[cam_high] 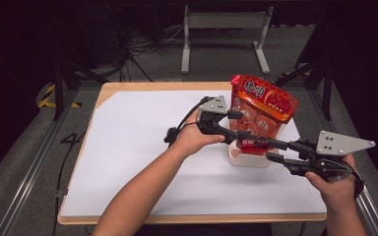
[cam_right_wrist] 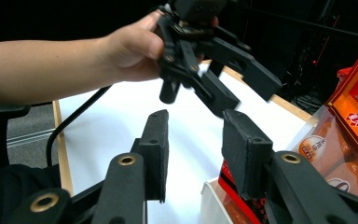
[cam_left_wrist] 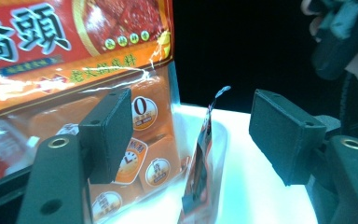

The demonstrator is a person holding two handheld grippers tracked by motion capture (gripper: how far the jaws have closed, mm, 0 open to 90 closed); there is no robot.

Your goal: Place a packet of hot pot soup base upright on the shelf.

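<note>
In the high view, the bag (cam_high: 263,105) stands upright in a white tray (cam_high: 248,160), at about 2 o'clock on the worktop (cam_high: 142,147). The left gripper (cam_high: 241,125) comes to the bag from 9 o'clock, with its jaws wide and closed on nothing. The right gripper (cam_high: 263,149) reaches to the front of the tray from 4 o'clock.

In the left gripper view, the left gripper (cam_left_wrist: 193,112) has its pads well apart. The bag (cam_left_wrist: 74,56) is at 10 o'clock, partly behind the left pad. It is glossy plastic film, red and orange, with printed round labels and smaller packs inside. A thin strip of film (cam_left_wrist: 203,154) stands up at the tray (cam_left_wrist: 222,154), which looks like stiff, pale plastic.

In the right gripper view, the right gripper (cam_right_wrist: 196,140) is half open and the bare worktop shows between its pads, so it holds nothing. The tray corner (cam_right_wrist: 209,196) is just below, at 6 o'clock, and the bag (cam_right_wrist: 354,116) is at 3 o'clock. The left gripper (cam_right_wrist: 249,91) hangs open at 12 o'clock. The pads are flat, black and matt, like foam.

I judge that the step is to take a new hold on the bag. The film is slippery and crumples easily, so it is better to pinch a flat edge or seam squarely. The right gripper should steady the tray, because the tall bag can tip over.
</note>
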